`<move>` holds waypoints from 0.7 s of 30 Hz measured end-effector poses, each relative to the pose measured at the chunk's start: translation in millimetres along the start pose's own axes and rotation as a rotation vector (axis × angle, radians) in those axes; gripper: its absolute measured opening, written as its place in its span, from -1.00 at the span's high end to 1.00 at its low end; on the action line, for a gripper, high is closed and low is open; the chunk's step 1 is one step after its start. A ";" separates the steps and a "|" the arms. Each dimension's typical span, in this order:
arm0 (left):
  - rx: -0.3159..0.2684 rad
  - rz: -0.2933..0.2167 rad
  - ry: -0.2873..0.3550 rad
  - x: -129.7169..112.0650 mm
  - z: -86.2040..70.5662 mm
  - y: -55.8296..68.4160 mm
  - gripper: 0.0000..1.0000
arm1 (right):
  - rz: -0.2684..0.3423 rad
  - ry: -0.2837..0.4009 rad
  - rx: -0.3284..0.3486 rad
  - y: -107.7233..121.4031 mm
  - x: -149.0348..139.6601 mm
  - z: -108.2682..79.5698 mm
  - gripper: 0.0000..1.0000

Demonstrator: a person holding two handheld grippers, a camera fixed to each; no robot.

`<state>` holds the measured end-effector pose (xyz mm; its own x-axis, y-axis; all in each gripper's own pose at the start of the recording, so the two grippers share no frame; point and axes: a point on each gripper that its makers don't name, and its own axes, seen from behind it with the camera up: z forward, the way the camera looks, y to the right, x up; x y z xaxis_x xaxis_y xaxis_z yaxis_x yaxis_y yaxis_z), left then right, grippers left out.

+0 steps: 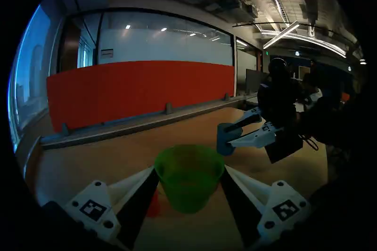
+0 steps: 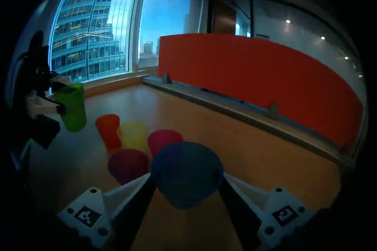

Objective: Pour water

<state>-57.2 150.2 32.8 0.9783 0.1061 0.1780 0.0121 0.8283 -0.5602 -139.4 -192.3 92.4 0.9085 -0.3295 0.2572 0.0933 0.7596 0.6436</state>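
in the left gripper view, a green cup [image 1: 189, 187] was pinched between both fingers of the left hand-held gripper [image 1: 189, 174] and held upright above the counter [image 1: 85, 171]. no water line could be made out through its translucent wall, so its contents could not be told. farther off, to the right and a little higher, the right hand-held gripper [image 1: 235, 135] was seen with a blue cup [image 1: 222, 142] clamped at its fingertips. the two cups were well apart, and the blue cup's tilt could not be read at that distance.

in the right gripper view, the blue cup [image 2: 187, 175] was gripped between both fingers of the right hand-held gripper [image 2: 187, 170], with its long axis close to upright. its inside was too dark for water to be judged. the green cup [image 2: 71, 107] was seen far to the left and beyond, carried upright by the left hand-held gripper [image 2: 56, 98]. between the two, four cups were stood close together on the counter [image 2: 264, 166]: an orange cup [image 2: 108, 129], a yellow cup [image 2: 133, 135], a pink cup [image 2: 165, 141] and a purple cup [image 2: 128, 165]. no water could be made out in them.

pouring was judged not yet begun. the next move was judged to turn on the sideways gap: one held cup would have to be brought across until its rim stood over the other's mouth, then tipped.
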 end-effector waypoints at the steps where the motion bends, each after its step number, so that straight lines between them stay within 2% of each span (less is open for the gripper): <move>1: 0.002 -0.001 0.004 1.6 0.4 -0.4 -0.72 | 0.000 0.011 -0.001 -0.5 3.8 -3.3 -0.80; 10: 0.007 0.010 0.036 18.6 2.2 -0.6 -0.72 | 0.005 0.097 -0.019 -2.2 30.0 -25.0 -0.80; 21: 0.004 0.039 0.065 40.1 3.1 -0.1 -0.72 | -0.011 0.187 -0.023 -8.4 53.5 -42.6 -0.80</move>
<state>-18.7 156.0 42.5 0.9894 0.1022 0.1035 -0.0266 0.8267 -0.5620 -74.3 -192.4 70.1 0.9670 -0.2293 0.1109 0.1105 0.7699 0.6285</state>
